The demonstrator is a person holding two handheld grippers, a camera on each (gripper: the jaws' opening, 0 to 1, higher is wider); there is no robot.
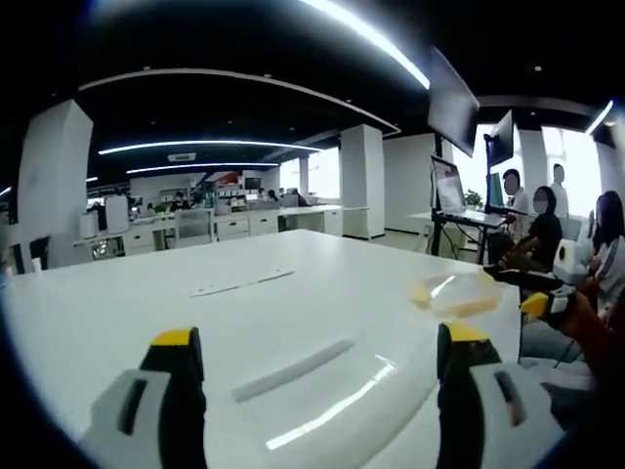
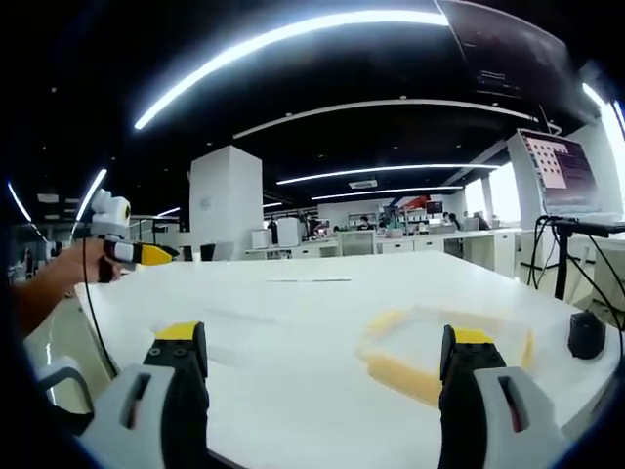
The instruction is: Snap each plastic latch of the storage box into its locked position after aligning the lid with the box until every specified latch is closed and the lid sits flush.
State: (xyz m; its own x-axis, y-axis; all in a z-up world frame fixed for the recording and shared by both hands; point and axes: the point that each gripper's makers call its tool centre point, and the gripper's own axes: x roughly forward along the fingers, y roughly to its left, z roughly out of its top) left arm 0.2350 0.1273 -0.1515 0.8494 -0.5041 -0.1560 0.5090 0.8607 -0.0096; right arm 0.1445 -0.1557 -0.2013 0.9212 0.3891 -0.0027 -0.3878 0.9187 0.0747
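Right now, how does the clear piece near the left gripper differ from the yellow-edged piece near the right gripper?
The clear piece has no coloured edge and carries a long raised bar; the yellow-edged piece has a yellow rim around a clear middle. The clear piece lies between the left gripper's jaws; the yellow-edged piece lies nearer one jaw of the right gripper. Both rest on the white table.

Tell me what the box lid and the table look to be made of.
The lid looks like clear or frosted plastic with a yellowish rim: the white table shows through its middle. Probably a thin moulded piece, though the view is blurry. The table seems a smooth white laminate or painted top with a semi-gloss finish: the ceiling light strips mirror softly on it near the left gripper.
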